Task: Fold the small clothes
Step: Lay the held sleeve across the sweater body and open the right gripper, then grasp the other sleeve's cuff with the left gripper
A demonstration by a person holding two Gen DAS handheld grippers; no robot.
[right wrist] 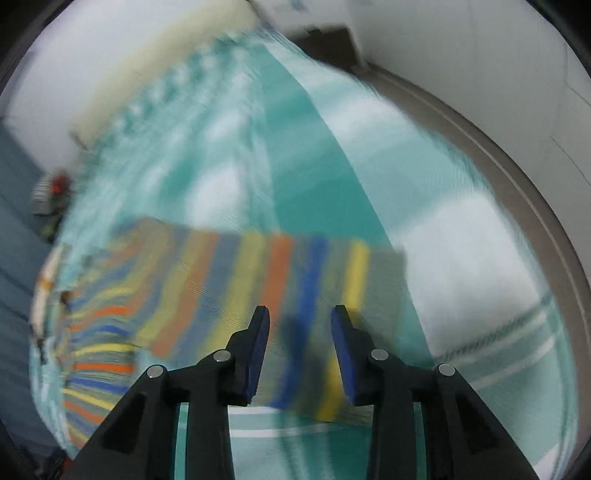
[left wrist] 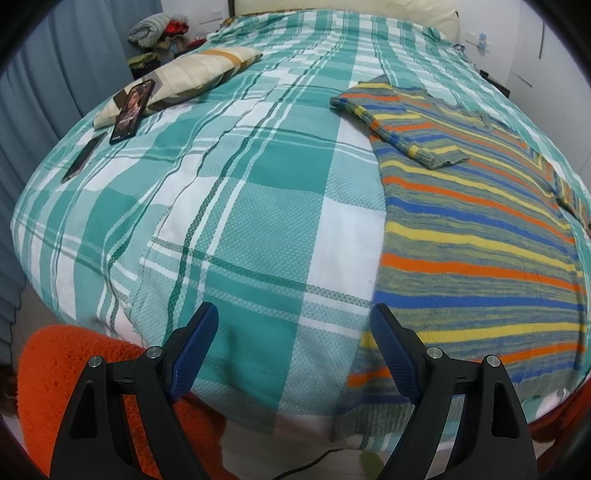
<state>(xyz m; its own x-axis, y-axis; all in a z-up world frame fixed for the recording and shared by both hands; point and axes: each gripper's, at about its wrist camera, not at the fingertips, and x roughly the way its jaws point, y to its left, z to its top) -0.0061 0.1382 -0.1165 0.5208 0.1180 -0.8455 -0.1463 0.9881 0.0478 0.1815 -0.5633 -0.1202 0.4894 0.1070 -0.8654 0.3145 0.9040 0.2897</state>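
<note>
A small striped knit sweater (left wrist: 476,236) in orange, yellow, blue and grey lies flat on the right side of a bed with a teal-and-white plaid cover (left wrist: 240,206). One sleeve (left wrist: 391,122) is folded across its chest. My left gripper (left wrist: 293,325) is open and empty above the bed's near edge, just left of the sweater's hem. In the blurred right wrist view, my right gripper (right wrist: 300,321) is open, hovering over a striped sleeve (right wrist: 280,280) laid out on the cover (right wrist: 461,258).
A beige pillow (left wrist: 192,74) lies at the far left of the bed with a phone (left wrist: 133,110) leaning on it and a dark flat object (left wrist: 81,158) beside it. An orange fuzzy rug (left wrist: 62,387) lies below the bed edge. Clothes are piled (left wrist: 159,29) by the curtain.
</note>
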